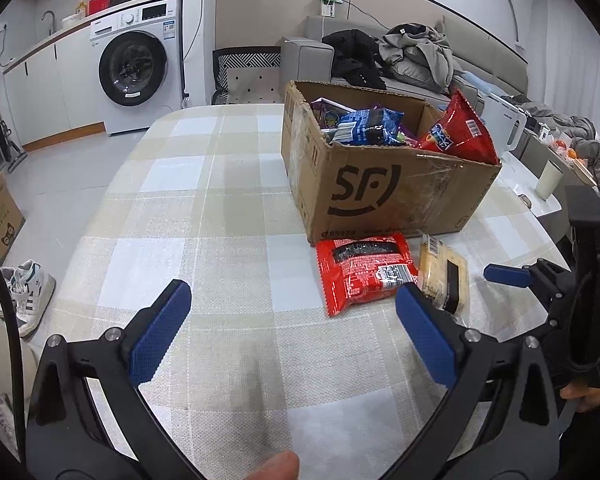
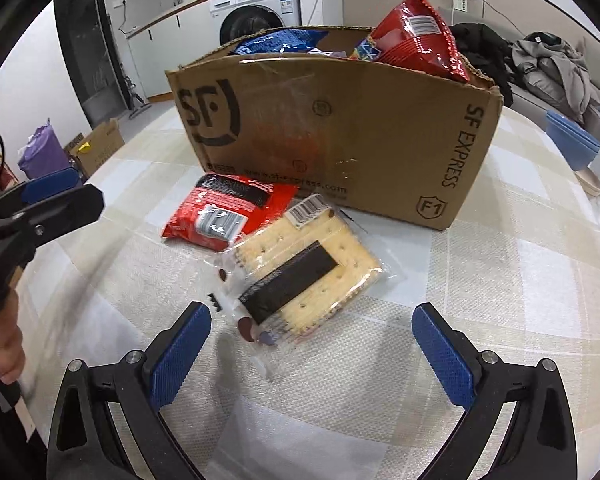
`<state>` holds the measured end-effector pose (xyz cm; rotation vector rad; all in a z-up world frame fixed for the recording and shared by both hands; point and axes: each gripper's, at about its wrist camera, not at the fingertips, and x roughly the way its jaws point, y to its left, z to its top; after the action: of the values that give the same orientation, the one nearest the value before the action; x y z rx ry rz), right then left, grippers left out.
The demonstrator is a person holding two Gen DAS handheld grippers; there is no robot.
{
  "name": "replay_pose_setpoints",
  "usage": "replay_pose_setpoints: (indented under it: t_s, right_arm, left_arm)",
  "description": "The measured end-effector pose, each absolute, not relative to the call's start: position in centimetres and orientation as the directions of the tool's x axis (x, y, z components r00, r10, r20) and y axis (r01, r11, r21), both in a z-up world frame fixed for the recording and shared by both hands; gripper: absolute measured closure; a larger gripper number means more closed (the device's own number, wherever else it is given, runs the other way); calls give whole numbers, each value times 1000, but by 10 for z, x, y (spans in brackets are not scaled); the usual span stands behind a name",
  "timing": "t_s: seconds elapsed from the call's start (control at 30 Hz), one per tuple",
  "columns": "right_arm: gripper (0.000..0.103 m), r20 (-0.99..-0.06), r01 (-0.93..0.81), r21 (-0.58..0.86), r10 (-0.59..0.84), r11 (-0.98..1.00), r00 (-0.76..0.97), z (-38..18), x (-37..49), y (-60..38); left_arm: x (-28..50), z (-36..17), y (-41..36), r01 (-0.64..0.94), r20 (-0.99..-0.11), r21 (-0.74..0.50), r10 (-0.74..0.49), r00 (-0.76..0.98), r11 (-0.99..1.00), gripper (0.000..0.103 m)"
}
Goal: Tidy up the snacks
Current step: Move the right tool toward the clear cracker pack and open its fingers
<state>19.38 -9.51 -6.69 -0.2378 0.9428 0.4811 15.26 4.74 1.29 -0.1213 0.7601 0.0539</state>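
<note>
Both claws are spread wide and hold nothing. In the right wrist view, the right gripper (image 2: pixel 312 344) hovers low over the cracker pack (image 2: pixel 308 270) at frame centre; a red snack packet (image 2: pixel 224 212) lies touching it, before the cardboard box (image 2: pixel 340 128). A risk, in my judgement: the pack's slippery clear wrap may slide out, or the crackers crack under squeeze. Only the left wrist view, behind the left gripper (image 1: pixel 292 320), looks down into the box's contents.

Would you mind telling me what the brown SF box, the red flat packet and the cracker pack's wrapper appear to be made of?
The brown SF box looks like matte corrugated cardboard, with ragged torn rims and glossy clear tape. The red flat packet seems glossy plastic film, crinkled and catching glare. The cracker pack's wrapper appears to be clear thin plastic: the pale square crackers show through it.
</note>
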Motion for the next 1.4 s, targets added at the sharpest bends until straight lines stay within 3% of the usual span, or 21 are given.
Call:
replay_pose_setpoints:
  t_s: [0.83,1.4]
  right_arm:
    - [1,-864,-452,-40,196,891,463,-70,212,-133]
    - [0,-866,-503,-37,223,864,447,-70,201,-116]
  left_arm:
    - [152,10,42,-83,-696,-82,3,718,993,1]
    - [153,3,41,-80,-706,-79,1,708,994,1]
